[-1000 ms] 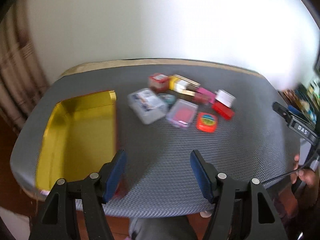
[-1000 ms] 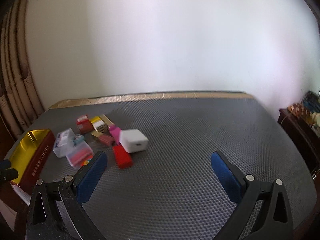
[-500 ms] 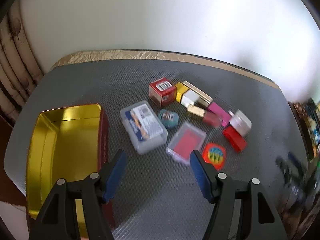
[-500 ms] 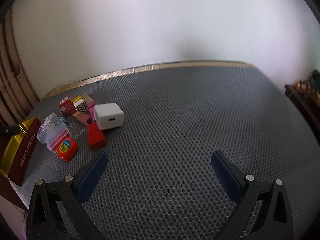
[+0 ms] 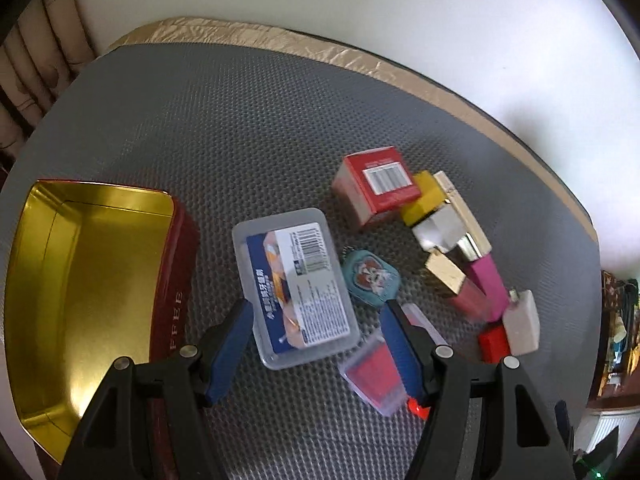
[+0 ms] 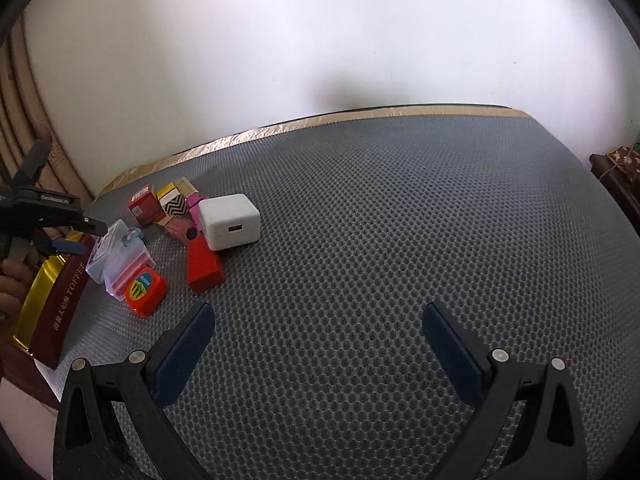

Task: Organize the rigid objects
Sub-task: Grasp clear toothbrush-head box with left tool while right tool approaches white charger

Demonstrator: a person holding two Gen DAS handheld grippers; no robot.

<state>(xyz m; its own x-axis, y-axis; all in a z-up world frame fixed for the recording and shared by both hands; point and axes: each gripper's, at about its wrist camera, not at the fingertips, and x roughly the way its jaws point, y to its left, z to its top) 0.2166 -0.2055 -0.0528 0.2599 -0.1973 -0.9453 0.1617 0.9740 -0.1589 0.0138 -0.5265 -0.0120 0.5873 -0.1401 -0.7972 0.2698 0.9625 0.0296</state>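
between left gripper (image 5: 316, 320) fingers, left wrist view: clear plastic case (image 5: 295, 282) with blue-white barcode label, flat on grey mat (image 5: 240, 128), long axis running away from camera, tilted slightly left. jaws wide, flanking its near end, not gripping. gold-lined red tin (image 5: 80, 276) just left.

right wrist view: right gripper (image 6: 318, 334) spread wide, nothing held, over bare mat; white charger (image 6: 229, 221) far left, port facing camera.

Left tongs (image 5: 316, 320) with black angular frames, silver round screws, dark blue pads (image 5: 236, 344), right tongs (image 6: 318, 332) built alike, bare-skinned hand (image 6: 12, 284) on a black handle with small white lettering
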